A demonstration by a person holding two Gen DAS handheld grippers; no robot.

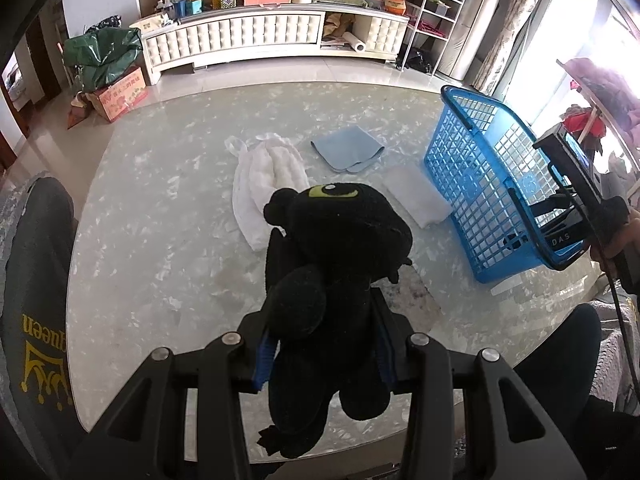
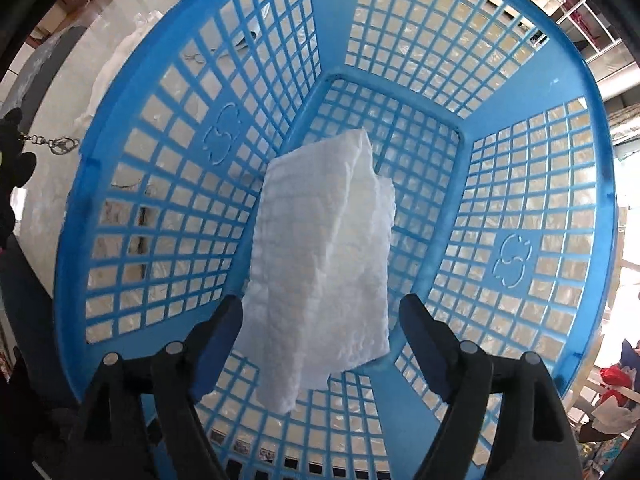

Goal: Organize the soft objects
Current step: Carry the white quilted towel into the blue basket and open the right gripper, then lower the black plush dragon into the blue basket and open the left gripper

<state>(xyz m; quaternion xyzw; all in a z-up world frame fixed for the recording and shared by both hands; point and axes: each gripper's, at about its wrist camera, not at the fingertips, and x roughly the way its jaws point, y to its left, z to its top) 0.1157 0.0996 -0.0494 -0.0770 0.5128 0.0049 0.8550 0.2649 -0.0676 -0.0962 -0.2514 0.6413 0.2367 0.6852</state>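
My left gripper (image 1: 324, 320) is shut on a black plush toy (image 1: 340, 240) with a yellow-green eye, held above the marble table (image 1: 160, 220). A blue mesh basket (image 1: 492, 184) stands at the table's right. My right gripper (image 2: 320, 320) is open, pointing into the basket (image 2: 132, 184); a white folded cloth (image 2: 324, 248) lies between its spread fingers, whether falling or resting I cannot tell. The right gripper body (image 1: 576, 184) shows over the basket in the left wrist view. On the table lie a white quilted cloth (image 1: 264, 176), a light blue cloth (image 1: 346, 152) and a white folded towel (image 1: 416, 196).
A dark chair back (image 1: 36, 280) with "queen" lettering stands at the table's left. A long white cabinet (image 1: 256, 36) lines the far wall, with a green bag (image 1: 104, 56), a cardboard box (image 1: 120, 96) and a wire shelf (image 1: 432, 20) nearby. A keychain (image 2: 56, 142) hangs from the plush.
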